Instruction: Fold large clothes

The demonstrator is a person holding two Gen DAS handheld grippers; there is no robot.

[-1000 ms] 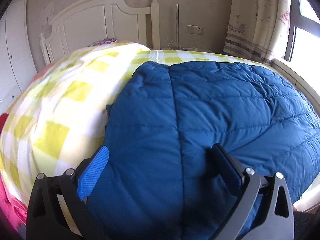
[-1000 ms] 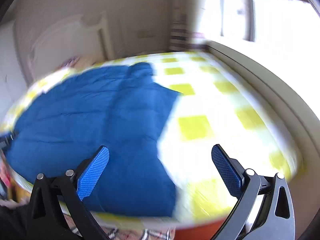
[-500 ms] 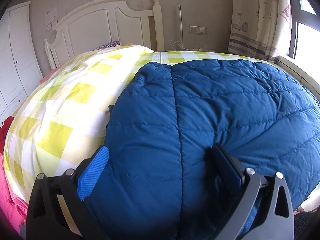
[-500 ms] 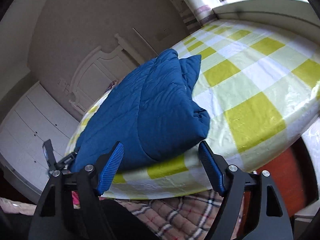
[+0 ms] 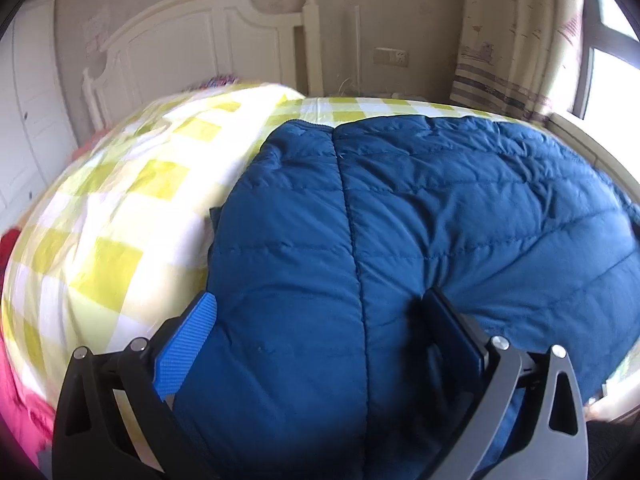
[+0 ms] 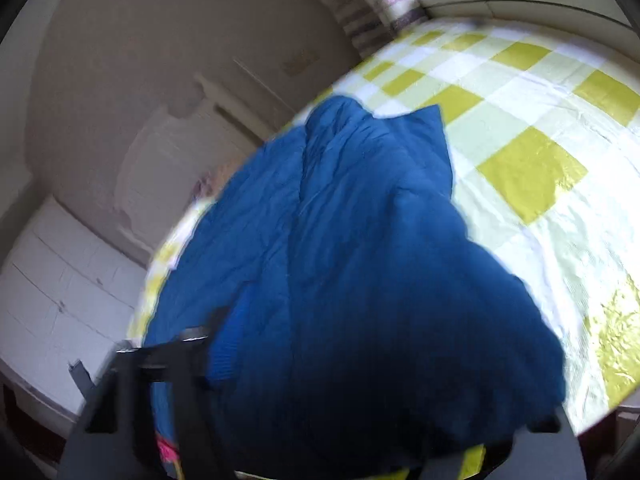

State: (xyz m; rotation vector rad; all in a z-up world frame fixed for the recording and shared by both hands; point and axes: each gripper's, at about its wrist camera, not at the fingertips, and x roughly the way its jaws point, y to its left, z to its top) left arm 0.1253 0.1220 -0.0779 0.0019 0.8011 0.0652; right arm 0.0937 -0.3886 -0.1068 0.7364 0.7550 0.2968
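Note:
A big blue quilted down jacket [image 5: 420, 216] lies spread on a bed with a yellow-and-white checked cover [image 5: 120, 208]. My left gripper [image 5: 320, 332] is open, its jaws wide apart, with the jacket's near hem bulging between them. In the right wrist view the jacket [image 6: 360, 260] fills the lower middle and covers most of my right gripper; only its left finger [image 6: 224, 344] shows, blurred, against the fabric. The right finger is hidden under the jacket.
A white headboard [image 5: 192, 40] and beige wall stand behind the bed. White wardrobe doors [image 6: 52, 280] are on the left. A curtain [image 5: 508, 36] and bright window are on the right. Pink cloth [image 5: 16, 400] lies at the bed's near left edge.
My right gripper has swung in low over the bed's near edge and pushed into the jacket, which now covers its fingers. The left gripper has barely moved.

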